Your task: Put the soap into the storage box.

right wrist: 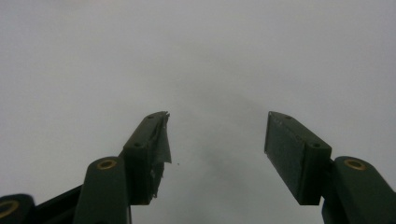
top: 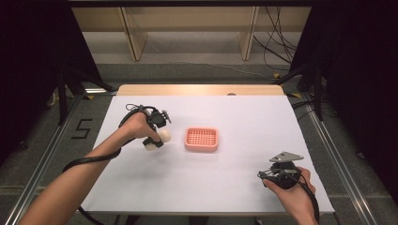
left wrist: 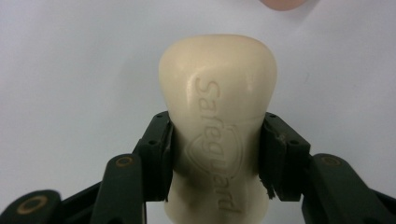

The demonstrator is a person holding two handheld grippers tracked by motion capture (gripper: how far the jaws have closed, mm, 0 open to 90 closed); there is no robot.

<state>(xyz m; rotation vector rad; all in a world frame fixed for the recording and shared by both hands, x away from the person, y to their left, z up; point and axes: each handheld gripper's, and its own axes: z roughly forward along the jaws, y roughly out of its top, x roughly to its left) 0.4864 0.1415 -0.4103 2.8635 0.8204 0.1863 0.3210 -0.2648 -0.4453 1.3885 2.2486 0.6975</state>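
White-covered bench (top: 197,187) | left claw (top: 158,138) clamped across soap bar (left wrist: 217,126) at its narrow waist, carried just left of pink soap dish (top: 202,139), probably its destination | right claw (right wrist: 217,140) wide, empty, parked near bench corner, out of the way

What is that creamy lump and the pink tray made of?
The soap bar looks like solid soap: matte, waxy cream with a brand name pressed into it. The pink soap dish looks like moulded plastic, smooth, with a slotted grid floor.
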